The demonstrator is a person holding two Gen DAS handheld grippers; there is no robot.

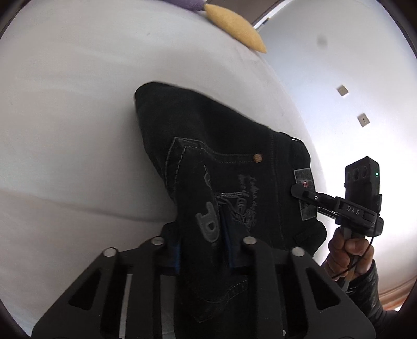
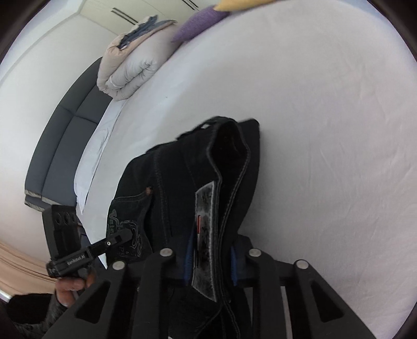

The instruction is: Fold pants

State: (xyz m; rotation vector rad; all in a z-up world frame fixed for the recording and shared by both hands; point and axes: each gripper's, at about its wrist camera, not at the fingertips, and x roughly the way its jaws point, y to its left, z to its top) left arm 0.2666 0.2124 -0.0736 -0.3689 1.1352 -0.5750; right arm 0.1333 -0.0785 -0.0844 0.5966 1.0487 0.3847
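Note:
Black jeans [image 1: 208, 146] with grey stitching and an embroidered back pocket hang above a white bed sheet [image 1: 65, 117]. My left gripper [image 1: 206, 250] is shut on the pocket part of the jeans, cloth pinched between its blue pads. My right gripper [image 2: 211, 258] is shut on the waistband of the jeans [image 2: 182, 167] at the grey label patch. In the left wrist view the right gripper [image 1: 302, 191] grips the waistband patch. In the right wrist view the left gripper [image 2: 125, 234] grips the pocket edge. The lower legs are hidden.
A yellow cushion [image 1: 234, 26] and a purple cushion [image 2: 200, 20] lie at the far edge of the bed. A rolled beige duvet [image 2: 130, 62] sits near the grey headboard [image 2: 65, 130]. White wall with two sockets [image 1: 363, 120] lies to the right.

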